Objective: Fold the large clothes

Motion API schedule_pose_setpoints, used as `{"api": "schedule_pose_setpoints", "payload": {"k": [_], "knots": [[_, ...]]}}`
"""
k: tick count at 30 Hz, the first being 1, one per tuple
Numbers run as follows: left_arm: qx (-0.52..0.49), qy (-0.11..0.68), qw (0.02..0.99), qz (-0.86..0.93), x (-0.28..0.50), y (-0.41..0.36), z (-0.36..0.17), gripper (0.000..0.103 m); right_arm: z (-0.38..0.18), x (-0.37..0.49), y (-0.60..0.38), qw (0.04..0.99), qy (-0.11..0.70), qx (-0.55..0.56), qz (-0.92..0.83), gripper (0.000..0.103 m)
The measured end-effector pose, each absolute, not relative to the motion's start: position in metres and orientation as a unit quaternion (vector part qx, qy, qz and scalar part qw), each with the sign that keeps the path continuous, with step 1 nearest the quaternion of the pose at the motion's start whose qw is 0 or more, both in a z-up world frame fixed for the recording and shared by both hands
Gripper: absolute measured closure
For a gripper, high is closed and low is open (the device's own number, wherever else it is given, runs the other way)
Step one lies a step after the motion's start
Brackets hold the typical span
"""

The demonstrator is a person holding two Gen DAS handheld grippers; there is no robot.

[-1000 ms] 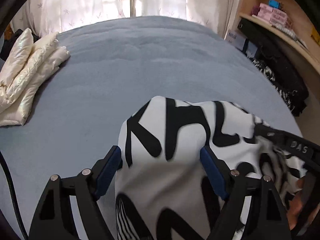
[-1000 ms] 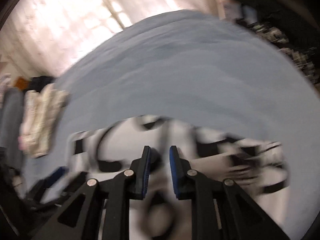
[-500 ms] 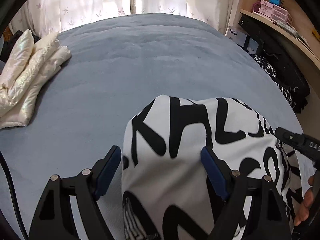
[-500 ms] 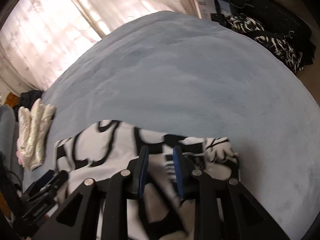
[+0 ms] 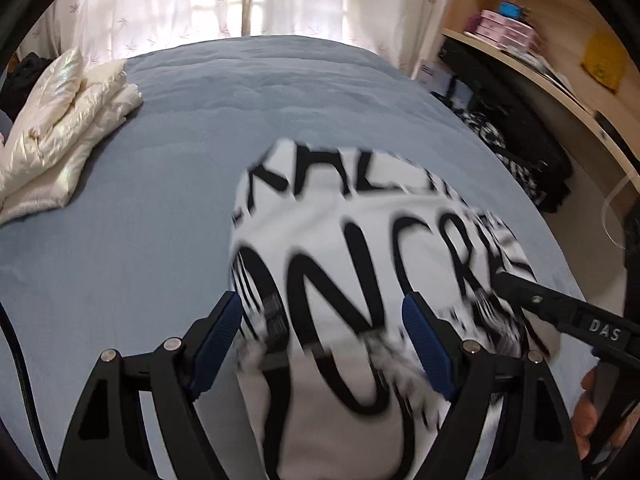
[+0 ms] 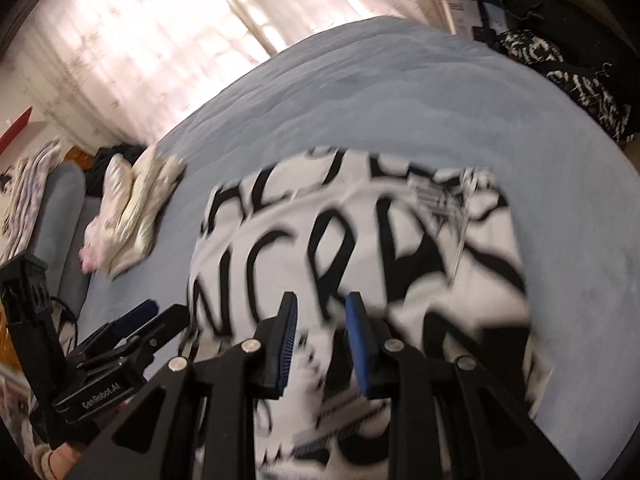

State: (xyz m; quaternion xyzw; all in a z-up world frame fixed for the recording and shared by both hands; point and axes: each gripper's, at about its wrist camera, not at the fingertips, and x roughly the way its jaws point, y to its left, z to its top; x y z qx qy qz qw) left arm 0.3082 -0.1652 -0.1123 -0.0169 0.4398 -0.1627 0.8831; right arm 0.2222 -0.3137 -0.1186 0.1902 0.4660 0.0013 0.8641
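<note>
Two grippers work the black-and-white top (image 5: 360, 280) on the bed (image 5: 160, 200) so it folds flat: left gripper (image 5: 324, 340) wide open around it, right gripper (image 6: 320, 340) just opened a little, cloth between its pads; a real pinch cannot be told.

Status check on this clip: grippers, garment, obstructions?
Left gripper wide astride the lettered garment, grip unclear. Right gripper fingers just eased apart, fabric between. Cream jacket on bed, clear of it.

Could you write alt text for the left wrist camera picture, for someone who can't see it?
A white garment with big black lettering lies on a blue-grey bed, between the wide-set blue pads of the left gripper. A folded cream puffy jacket sits far left; the right gripper enters from the right.
</note>
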Motion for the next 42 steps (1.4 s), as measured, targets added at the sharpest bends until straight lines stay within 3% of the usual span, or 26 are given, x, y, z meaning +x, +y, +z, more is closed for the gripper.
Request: {"api": "schedule_pose_setpoints", "payload": {"k": [7, 12, 16, 22, 26, 33, 37, 42], "knots": [[0.0, 0.435, 0.887, -0.153, 0.262, -0.162, -0.152, 0.022, -0.15, 0.183, -0.297, 0.86, 0.498, 0.114, -0.015, 0.078], [-0.027, 0.433, 0.885, -0.167, 0.254, -0.146, -0.161, 0.022, -0.147, 0.145, -0.327, 0.876, 0.464, 0.127, -0.031, 0.088], [-0.026, 0.434, 0.885, -0.164, 0.255, -0.146, -0.161, 0.022, -0.15, 0.129, -0.345, 0.872, 0.455, 0.182, -0.016, 0.088], [-0.04, 0.45, 0.877, -0.166, 0.256, -0.14, -0.161, 0.021, -0.15, 0.128, -0.339, 0.875, 0.45, 0.179, -0.03, 0.088], [-0.048, 0.459, 0.874, -0.151, 0.256, -0.135, -0.163, 0.011, -0.154, 0.126, -0.339, 0.874, 0.449, 0.185, -0.031, 0.087], [-0.066, 0.478, 0.864, -0.146, 0.257, -0.129, -0.162, 0.01, -0.151, 0.127, -0.335, 0.87, 0.457, 0.182, -0.035, 0.084], [-0.049, 0.475, 0.867, -0.146, 0.249, -0.129, -0.15, 0.01, -0.143, 0.128, -0.331, 0.862, 0.469, 0.19, -0.033, 0.077], [-0.059, 0.487, 0.854, -0.173, 0.245, -0.123, -0.141, 0.01, -0.122, 0.128, -0.339, 0.85, 0.471, 0.237, -0.021, 0.046]]}}
